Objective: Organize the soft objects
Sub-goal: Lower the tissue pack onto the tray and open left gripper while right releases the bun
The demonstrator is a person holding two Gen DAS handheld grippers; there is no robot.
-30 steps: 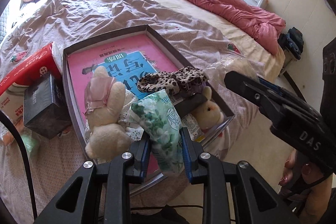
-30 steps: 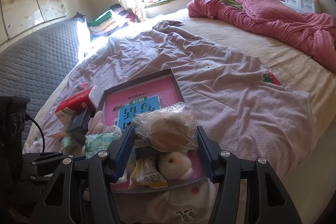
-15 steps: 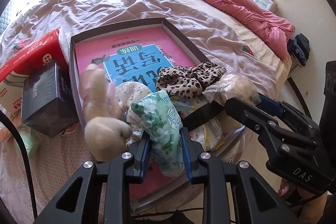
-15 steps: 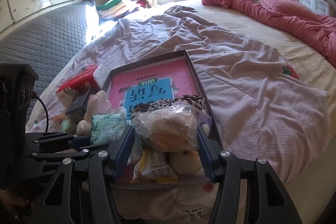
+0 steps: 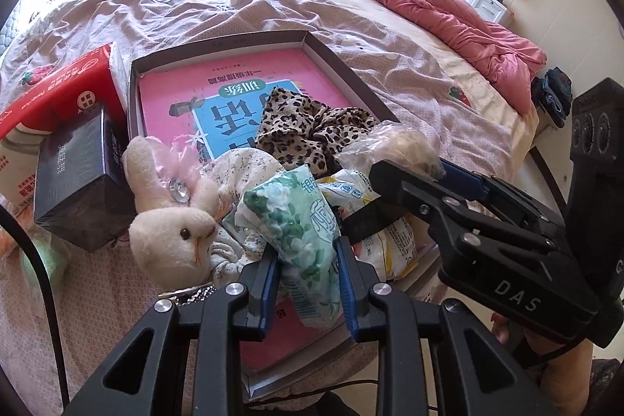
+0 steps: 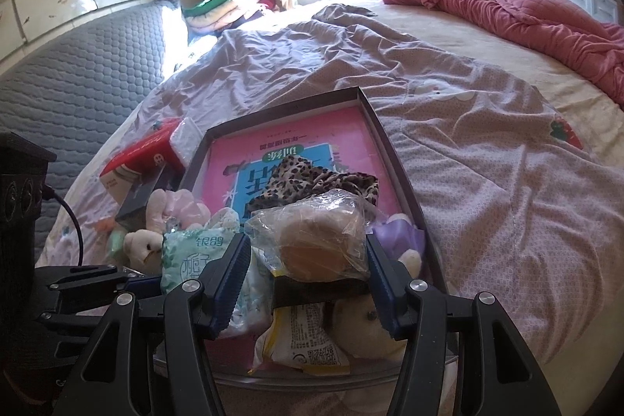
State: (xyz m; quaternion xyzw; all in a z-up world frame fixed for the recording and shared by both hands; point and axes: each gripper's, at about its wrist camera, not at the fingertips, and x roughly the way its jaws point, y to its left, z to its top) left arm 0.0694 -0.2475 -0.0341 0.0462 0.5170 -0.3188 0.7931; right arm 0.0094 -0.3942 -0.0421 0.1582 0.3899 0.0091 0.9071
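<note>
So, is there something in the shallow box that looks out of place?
Yes. The white rabbit plush hangs over the left wall of the shallow box, its head outside beside the black box. The soft things are heaped at the near end, while the pink book lies bare farther back.

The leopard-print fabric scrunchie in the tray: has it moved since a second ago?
Cannot tell. The leopard-print fabric scrunchie lies over the same blue panel of the pink book in the dark shallow tray as before; the camera itself shifted, so any small move is hidden.
</note>
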